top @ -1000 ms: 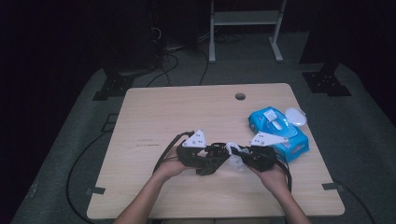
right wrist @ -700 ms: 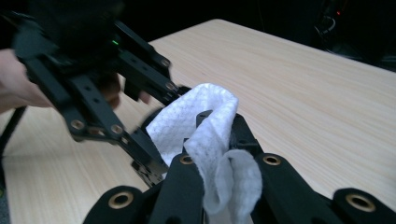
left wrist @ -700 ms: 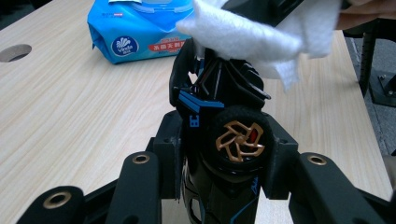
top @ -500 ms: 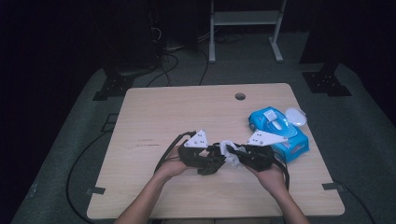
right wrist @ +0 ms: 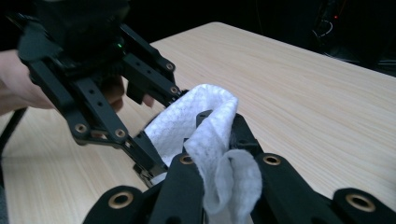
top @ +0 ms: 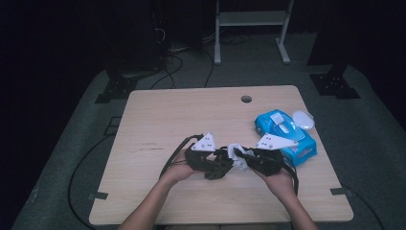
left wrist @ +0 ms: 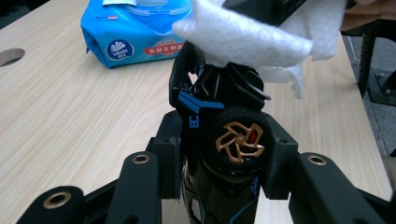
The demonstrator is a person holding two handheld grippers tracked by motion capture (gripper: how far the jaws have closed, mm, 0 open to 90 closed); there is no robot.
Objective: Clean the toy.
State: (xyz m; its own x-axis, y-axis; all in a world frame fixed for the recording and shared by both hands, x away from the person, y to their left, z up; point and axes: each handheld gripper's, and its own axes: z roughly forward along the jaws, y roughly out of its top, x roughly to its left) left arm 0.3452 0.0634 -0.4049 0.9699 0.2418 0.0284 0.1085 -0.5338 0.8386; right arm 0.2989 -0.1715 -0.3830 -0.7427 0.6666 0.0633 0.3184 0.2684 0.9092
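My left gripper (left wrist: pixel 224 161) is shut on a black toy car (left wrist: pixel 219 107) with blue trim and a gold-spoked wheel, its pads clamping the car's sides. A white wet wipe (right wrist: pixel 205 126) is pinched in my right gripper (right wrist: pixel 224 170), which is shut on it. The wipe (left wrist: pixel 252 37) lies draped over the far end of the car. In the high view both grippers meet tip to tip near the table's front edge, left gripper (top: pixel 215 165) and right gripper (top: pixel 244 160), with the wipe (top: pixel 236 154) bunched between them.
A blue pack of wet wipes (top: pixel 287 136) lies just right of my right hand, its flap open, with a white lid (top: pixel 303 120) beside it. The wooden table (top: pixel 191 115) has a cable hole (top: pixel 246 99) at the back. Cables trail off the left.
The right gripper and the wipe have shifted slightly to the left, against the car. The left hand has kept still.
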